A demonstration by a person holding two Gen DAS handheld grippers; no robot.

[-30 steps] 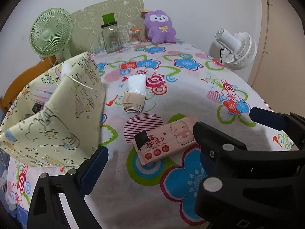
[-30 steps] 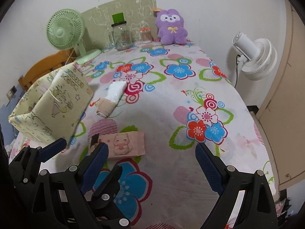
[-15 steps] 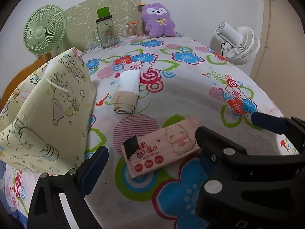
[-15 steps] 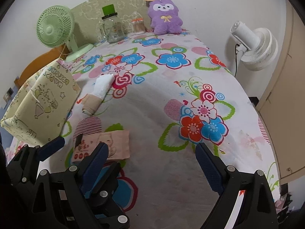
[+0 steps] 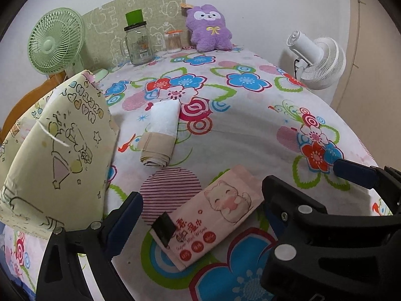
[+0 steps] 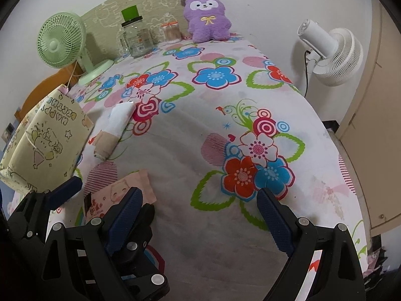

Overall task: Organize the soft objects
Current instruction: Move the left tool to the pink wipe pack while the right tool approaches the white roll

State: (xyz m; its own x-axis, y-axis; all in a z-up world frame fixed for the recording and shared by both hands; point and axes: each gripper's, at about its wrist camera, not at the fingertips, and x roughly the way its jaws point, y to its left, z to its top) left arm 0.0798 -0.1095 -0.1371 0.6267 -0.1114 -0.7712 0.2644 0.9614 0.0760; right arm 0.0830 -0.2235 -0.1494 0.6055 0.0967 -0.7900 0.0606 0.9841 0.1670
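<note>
1. Wipes pack (image 5: 213, 213), pink with a cartoon cat, lies flat on the flowered cloth of the counter (image 5: 250, 130), near its front edge.
2. Beyond it we see a rolled cloth (image 5: 160, 135), white at the far end and beige at the near end, lying apart from the pack.
3. To the left stands a yellow fabric bag (image 5: 62, 150) with cartoon drawings; it sits just beside the roll and the pack without touching either, as far as we can tell.
4. At the back sit a purple plush toy (image 5: 209, 28), a glass jar (image 5: 137, 42) with a green lid, a small swab jar (image 5: 173, 41) and a green fan (image 5: 56, 44). A white fan (image 5: 318, 60) stands off the counter's right edge.
5. Our left tongs (image 5: 200, 215) are spread wide, empty, and the pack lies between their tips; whether they touch the pack we cannot tell.
6. Our right tongs (image 6: 198, 208) are also spread wide and empty, over bare cloth just right of the pack; their frame hides the pack's near corner.
7. The bag's inside is out of our sight.
</note>
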